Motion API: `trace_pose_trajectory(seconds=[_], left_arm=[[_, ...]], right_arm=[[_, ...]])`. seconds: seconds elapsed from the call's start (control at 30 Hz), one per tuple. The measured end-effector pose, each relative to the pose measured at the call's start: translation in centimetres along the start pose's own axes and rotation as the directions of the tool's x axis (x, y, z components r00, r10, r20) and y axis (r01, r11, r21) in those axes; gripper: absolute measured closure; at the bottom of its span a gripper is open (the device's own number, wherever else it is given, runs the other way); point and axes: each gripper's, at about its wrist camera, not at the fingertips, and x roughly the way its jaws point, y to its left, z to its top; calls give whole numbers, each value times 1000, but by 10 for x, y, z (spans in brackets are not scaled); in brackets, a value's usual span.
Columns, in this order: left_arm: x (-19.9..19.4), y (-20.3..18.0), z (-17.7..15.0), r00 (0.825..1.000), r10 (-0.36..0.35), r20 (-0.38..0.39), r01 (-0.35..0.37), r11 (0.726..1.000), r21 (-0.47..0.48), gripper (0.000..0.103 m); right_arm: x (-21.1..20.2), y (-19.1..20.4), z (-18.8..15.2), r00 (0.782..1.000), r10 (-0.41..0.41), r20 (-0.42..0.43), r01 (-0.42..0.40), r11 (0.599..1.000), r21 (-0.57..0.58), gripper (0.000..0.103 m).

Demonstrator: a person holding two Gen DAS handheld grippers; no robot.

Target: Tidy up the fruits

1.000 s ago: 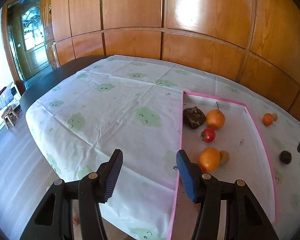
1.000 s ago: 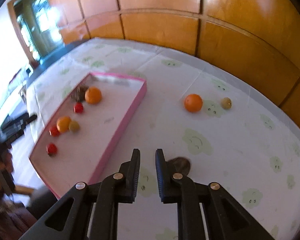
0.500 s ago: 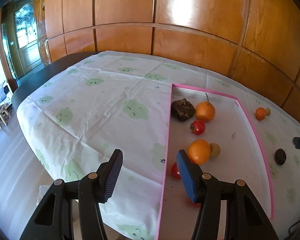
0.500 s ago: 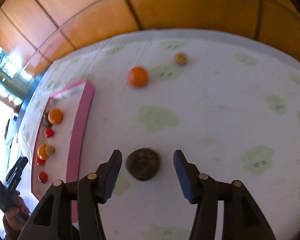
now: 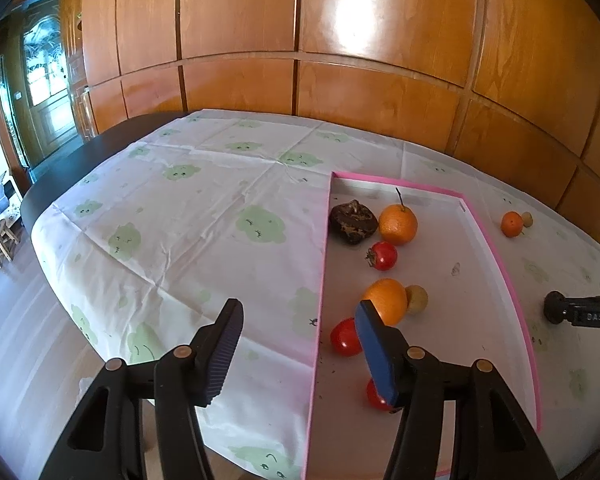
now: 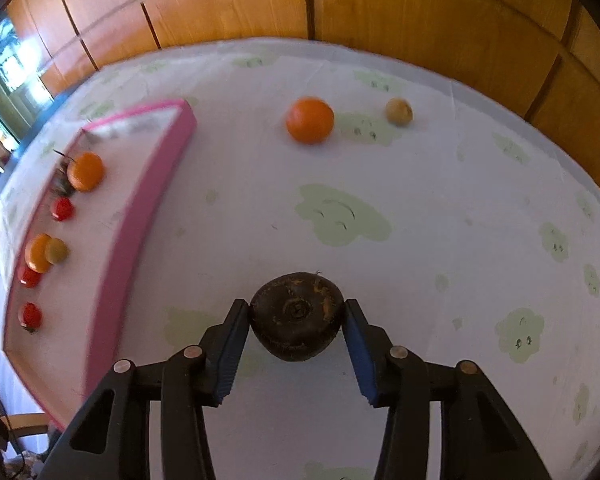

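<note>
A pink-rimmed tray (image 5: 500, 264) (image 6: 140, 216) holds two oranges, several red tomatoes, a dark lumpy fruit (image 5: 353, 224) and a small tan fruit. My right gripper (image 6: 296, 334) is shut on a dark round fruit (image 6: 296, 316), which sits on the tablecloth right of the tray. An orange (image 6: 310, 120) and a small tan fruit (image 6: 399, 111) lie farther off on the cloth. My left gripper (image 5: 300, 344) is open and empty above the tray's left edge. The right gripper's tip (image 5: 580, 314) shows at the far right of the left wrist view.
A white tablecloth with green cartoon prints (image 5: 180, 220) covers a dark oval table. Wooden wall panels (image 5: 340, 60) stand close behind. The table edge drops to the floor on the left, where a small stool (image 5: 2, 240) stands.
My right gripper opened, moved down around the dark round fruit and closed on it. My left gripper shifted a little; the view of the tray changed slightly.
</note>
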Motion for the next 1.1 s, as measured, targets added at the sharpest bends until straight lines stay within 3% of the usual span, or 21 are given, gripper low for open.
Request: trace_pose_trajectory(seconds=[0.2, 0.4, 0.73, 1.1], left_arm=[[-3, 13, 5, 1000, 20, 17, -20, 999, -29, 44], [-6, 23, 7, 999, 34, 29, -33, 998, -47, 44], [-9, 26, 4, 999, 27, 28, -25, 998, -49, 44], [-11, 18, 0, 1000, 15, 25, -15, 999, -29, 44]], right_arm=[[-37, 49, 9, 986, 148, 79, -138, 984, -114, 55], [-35, 122, 7, 959, 283, 28, -269, 933, -241, 55], [19, 178, 2, 885, 449, -125, -462, 879, -116, 54], [1, 163, 0, 903, 425, -65, -430, 894, -126, 54]])
